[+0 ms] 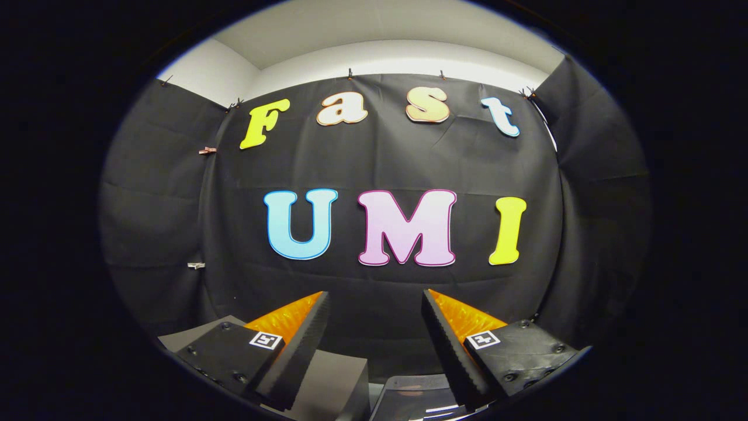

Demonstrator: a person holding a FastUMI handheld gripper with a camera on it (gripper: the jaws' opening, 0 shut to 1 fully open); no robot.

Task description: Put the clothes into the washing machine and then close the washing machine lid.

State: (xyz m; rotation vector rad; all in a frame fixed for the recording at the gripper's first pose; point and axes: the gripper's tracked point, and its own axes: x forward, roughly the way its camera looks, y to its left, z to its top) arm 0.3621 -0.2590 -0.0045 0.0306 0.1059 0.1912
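The gripper [374,307] is raised and level, facing the booth's back wall, with its two fingers [301,345] spread wide apart and nothing between them; the gap shows bare cloth, and neither finger touches anything. Each finger carries a small square marker [266,340] on its upper block. Low down, just under and between the finger bases, two things peek into sight: a flat grey panel [330,380] below the left finger, tilted with a corner pointing up, and beside it, below the right finger, a darker glossy curved piece [418,397] with a bright reflection along its lower part. This may be part of the washing machine, perhaps its top or lid, but too little of it shows to tell which part, or whether the lid is up or down. Another grey corner [193,333] sits just outside the left finger's block. No clothes can be made out here. Beyond the fingers hangs the black cloth wall [380,158], creased and pinned along its top edge by small clips [350,73], with side panels of the same cloth folding in on both sides. Above the cloth run a pale wall and ceiling [380,35].
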